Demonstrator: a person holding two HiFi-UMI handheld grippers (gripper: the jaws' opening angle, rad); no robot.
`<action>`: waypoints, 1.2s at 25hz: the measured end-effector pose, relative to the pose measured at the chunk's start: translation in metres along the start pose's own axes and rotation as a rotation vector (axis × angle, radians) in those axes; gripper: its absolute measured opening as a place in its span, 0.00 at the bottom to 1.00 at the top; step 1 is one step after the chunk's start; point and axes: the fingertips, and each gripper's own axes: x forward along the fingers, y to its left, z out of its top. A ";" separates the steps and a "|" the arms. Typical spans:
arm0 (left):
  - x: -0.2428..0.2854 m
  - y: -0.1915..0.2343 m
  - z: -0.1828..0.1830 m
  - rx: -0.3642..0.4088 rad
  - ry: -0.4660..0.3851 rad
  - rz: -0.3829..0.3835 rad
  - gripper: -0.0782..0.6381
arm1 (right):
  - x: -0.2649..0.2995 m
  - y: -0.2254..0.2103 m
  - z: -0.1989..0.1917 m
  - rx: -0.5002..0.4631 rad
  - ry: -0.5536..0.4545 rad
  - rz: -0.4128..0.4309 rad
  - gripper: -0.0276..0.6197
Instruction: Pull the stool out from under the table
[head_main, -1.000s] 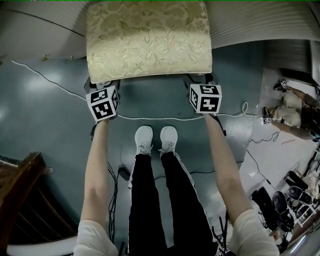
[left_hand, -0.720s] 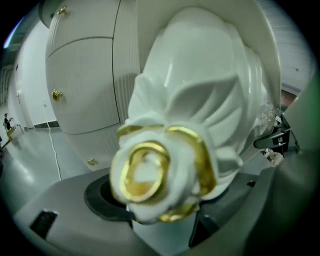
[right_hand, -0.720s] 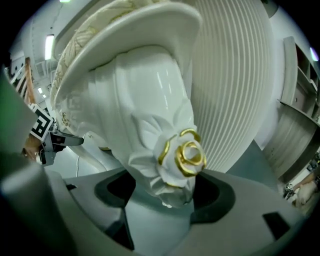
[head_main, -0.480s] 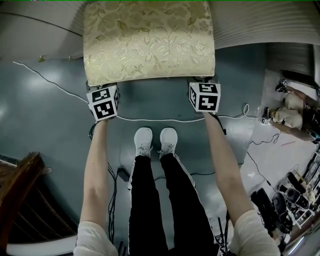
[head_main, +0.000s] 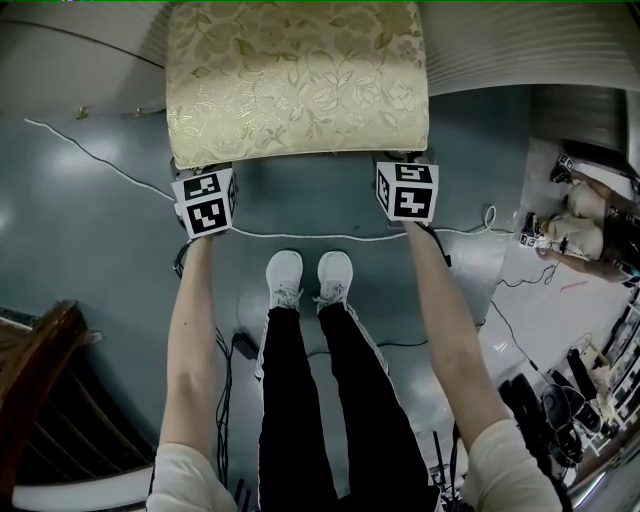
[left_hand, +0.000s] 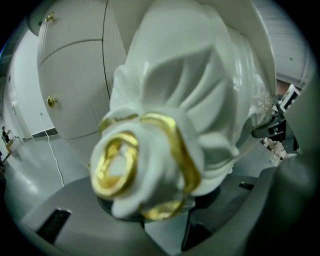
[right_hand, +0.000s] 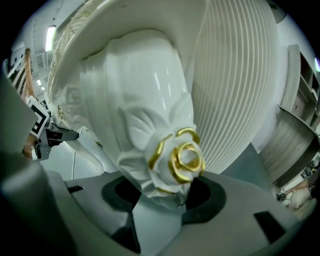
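Observation:
The stool (head_main: 297, 80) has a gold floral cushion and white carved legs, and its far part lies under the white table. My left gripper (head_main: 202, 170) is at the stool's front left corner. Its jaws have just been closing, and the pads press on the left leg (left_hand: 165, 125), which bears a gold-rimmed rose carving. My right gripper (head_main: 405, 162) is at the front right corner. Its jaws have also been closing and now clamp the right leg (right_hand: 145, 100) just below its gold rose. In the gripper views, left gripper (left_hand: 160, 210) and right gripper (right_hand: 160, 195) each have a leg between the dark pads.
The fluted white table (head_main: 520, 50) runs across the top. A white cable (head_main: 100, 160) trails over the grey floor in front of the stool. The person's white shoes (head_main: 310, 275) stand between the arms. Dark wooden furniture (head_main: 40, 400) is at bottom left, and clutter (head_main: 580, 240) at right.
Both marker cubes have edged slightly towards the stool's front edge. The stool itself stands where it did.

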 end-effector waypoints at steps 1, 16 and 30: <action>0.000 0.000 0.000 0.004 0.005 -0.001 0.42 | -0.001 0.000 -0.001 0.000 0.007 -0.001 0.39; -0.006 0.003 0.001 0.042 0.046 -0.015 0.42 | -0.005 0.005 -0.004 -0.003 0.076 0.006 0.39; -0.010 0.011 0.005 0.103 0.094 -0.049 0.42 | -0.013 0.016 -0.010 0.030 0.116 0.017 0.39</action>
